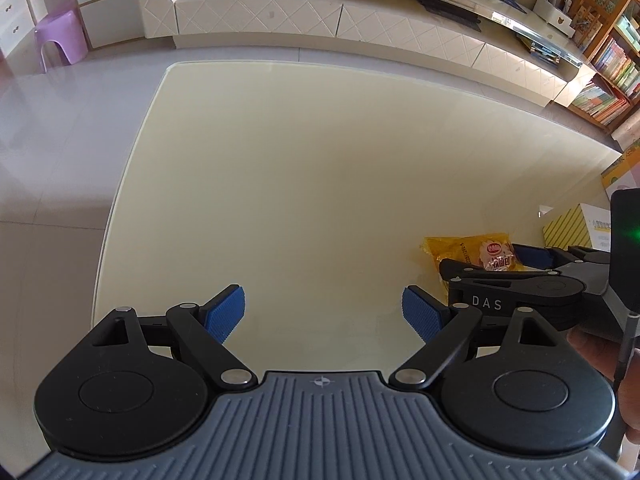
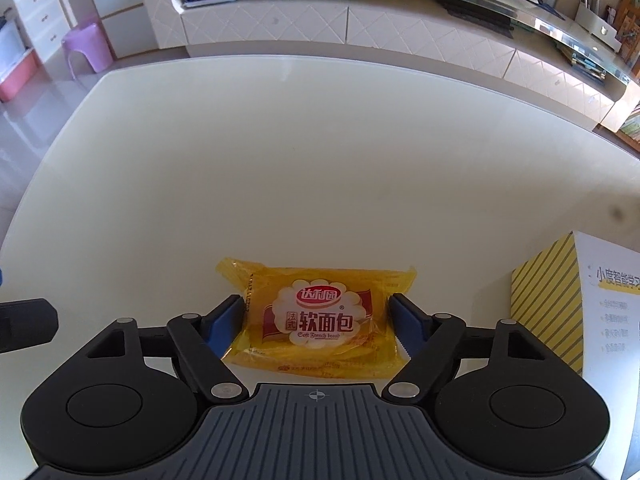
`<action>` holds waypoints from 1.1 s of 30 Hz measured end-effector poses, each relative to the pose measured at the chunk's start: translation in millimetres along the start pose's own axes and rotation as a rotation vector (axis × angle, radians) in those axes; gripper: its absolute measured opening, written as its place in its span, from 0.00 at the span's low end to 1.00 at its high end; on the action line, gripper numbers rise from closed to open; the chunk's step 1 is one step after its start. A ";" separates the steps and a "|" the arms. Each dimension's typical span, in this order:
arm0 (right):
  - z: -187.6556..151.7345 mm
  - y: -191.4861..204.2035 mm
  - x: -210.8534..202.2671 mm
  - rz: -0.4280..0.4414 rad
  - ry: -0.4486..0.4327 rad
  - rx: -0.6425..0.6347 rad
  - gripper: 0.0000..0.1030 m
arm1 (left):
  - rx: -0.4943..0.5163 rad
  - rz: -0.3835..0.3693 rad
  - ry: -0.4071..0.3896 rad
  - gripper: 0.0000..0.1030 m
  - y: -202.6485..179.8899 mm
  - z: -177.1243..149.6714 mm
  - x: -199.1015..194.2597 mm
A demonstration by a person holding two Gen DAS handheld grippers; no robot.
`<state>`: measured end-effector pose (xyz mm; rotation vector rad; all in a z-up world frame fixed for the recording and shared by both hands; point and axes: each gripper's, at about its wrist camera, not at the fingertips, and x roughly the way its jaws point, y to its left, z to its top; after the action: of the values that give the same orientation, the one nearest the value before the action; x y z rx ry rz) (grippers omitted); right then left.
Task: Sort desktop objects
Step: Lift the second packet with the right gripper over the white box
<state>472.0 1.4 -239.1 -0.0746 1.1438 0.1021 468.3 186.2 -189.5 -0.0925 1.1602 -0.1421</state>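
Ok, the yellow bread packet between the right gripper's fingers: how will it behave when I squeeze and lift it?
The bread packet is probably soft: its label reads soft French bread, so a hard squeeze by the right gripper may crush it. The glossy, crinkled film looks slippery, and the loose sealed ends will likely flop. It seems light and lies flat on the table, so rolling is unlikely.

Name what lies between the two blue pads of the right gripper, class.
The yellow bread packet lies between the right gripper's pads on the table, seen in the right wrist view.
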 end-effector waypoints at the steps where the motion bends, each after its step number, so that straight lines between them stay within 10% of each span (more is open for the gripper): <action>1: -0.6 0.1 -0.5 -0.001 -0.003 -0.002 0.74 | -0.002 -0.001 0.002 1.00 0.4 -0.4 0.2; 29: -7.6 0.4 -6.1 0.013 -0.073 -0.045 0.67 | -0.003 -0.019 0.016 1.00 -0.5 1.7 4.8; 31: -6.9 0.5 -6.7 0.010 -0.074 -0.034 0.70 | 0.001 -0.019 0.017 1.00 -1.6 1.4 5.4; 33: -6.6 -2.3 -10.1 -0.004 -0.095 0.007 0.95 | 0.000 -0.021 0.019 1.00 -1.8 1.4 5.8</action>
<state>462.2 -2.1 -232.6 -0.0648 1.0489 0.0970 471.7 183.4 -194.0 -0.1034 1.1781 -0.1614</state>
